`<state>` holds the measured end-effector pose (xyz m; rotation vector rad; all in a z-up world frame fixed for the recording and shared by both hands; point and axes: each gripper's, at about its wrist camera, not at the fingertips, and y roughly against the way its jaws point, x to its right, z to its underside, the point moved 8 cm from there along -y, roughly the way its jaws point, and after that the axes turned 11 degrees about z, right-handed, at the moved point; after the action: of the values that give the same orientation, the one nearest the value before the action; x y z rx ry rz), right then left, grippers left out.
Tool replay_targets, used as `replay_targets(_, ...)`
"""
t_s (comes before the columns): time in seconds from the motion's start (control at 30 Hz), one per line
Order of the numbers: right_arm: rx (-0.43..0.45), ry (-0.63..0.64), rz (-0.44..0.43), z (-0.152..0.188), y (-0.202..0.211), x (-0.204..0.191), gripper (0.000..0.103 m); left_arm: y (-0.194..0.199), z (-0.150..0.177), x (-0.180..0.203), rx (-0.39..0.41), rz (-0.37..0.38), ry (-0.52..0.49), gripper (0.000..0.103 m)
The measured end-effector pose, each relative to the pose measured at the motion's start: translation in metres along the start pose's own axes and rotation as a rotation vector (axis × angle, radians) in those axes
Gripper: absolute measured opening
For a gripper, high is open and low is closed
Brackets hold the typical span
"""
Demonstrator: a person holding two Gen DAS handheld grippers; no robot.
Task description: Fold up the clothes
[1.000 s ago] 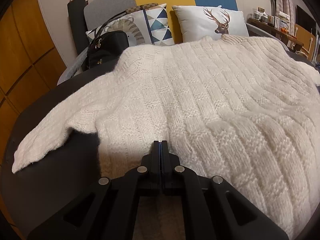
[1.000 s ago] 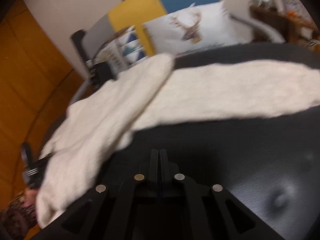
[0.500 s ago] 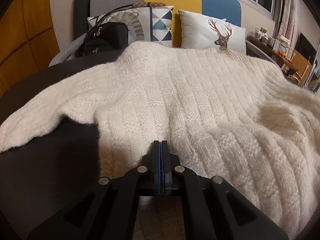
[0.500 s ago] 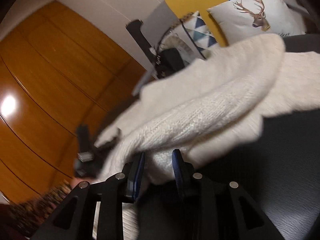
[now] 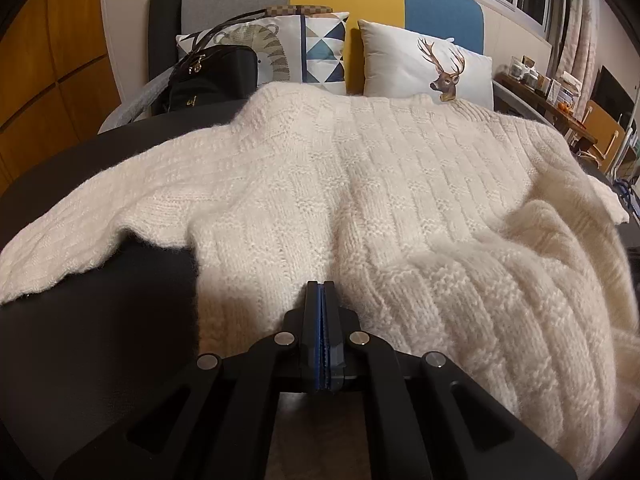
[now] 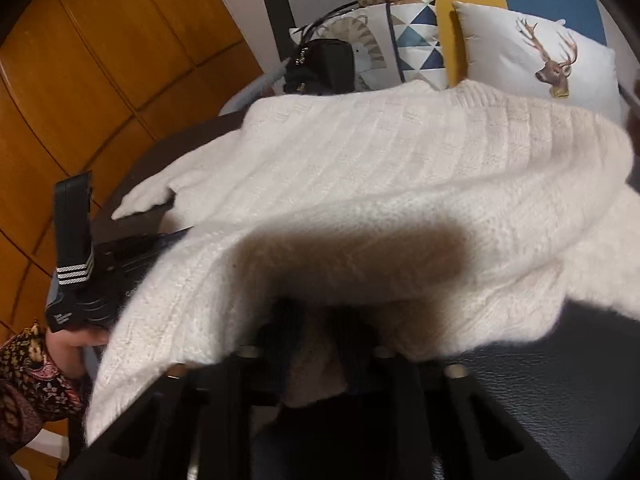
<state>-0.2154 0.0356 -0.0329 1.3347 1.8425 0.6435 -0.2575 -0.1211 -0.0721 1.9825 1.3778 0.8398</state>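
Note:
A cream knitted sweater [image 5: 360, 184] lies spread on the dark table [image 5: 100, 340], one sleeve stretched out to the left. My left gripper [image 5: 320, 292] is shut, its tips at the sweater's near hem, with no cloth visible between the blue pads. In the right wrist view the sweater [image 6: 400, 168] is raised and folds over my right gripper [image 6: 316, 320]. Thick knit fills the gap between its fingers and hides their tips. The left gripper's body [image 6: 72, 240] and the hand holding it show at the far left of that view.
A black handbag [image 5: 212, 76] and two printed cushions [image 5: 424, 68] sit on the sofa behind the table. Wooden wall panels [image 5: 48, 60] stand on the left, and a cluttered shelf [image 5: 560, 92] on the right. A patterned sleeve [image 6: 28, 384] is at the lower left.
My right gripper opened around the sweater's right edge, closed in on it and lifted it, so the cloth now bunches up on that side. The left gripper stayed shut at the hem.

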Motion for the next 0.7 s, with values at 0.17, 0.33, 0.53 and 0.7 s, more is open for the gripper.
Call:
replay_targets(0.17,0.042,0.003,0.077,0.001,0.018,0.013,0.003,0.001,0.001,-0.001,0.003,0.015,0.014,0.001)
replay_targets(0.33,0.118,-0.15,0.074,0.008,0.063,0.043,0.003,0.001,0.001,-0.001,0.003,0.016,0.015,0.001)
replay_targets(0.53,0.188,-0.238,0.117,0.017,0.107,0.063,0.0,0.001,0.001,-0.002,0.003,0.019,0.017,0.001)
replay_targets(0.7,0.33,-0.101,0.247,0.009,0.17,0.058,0.003,0.001,0.0,-0.003,0.004,0.021,0.019,0.001)
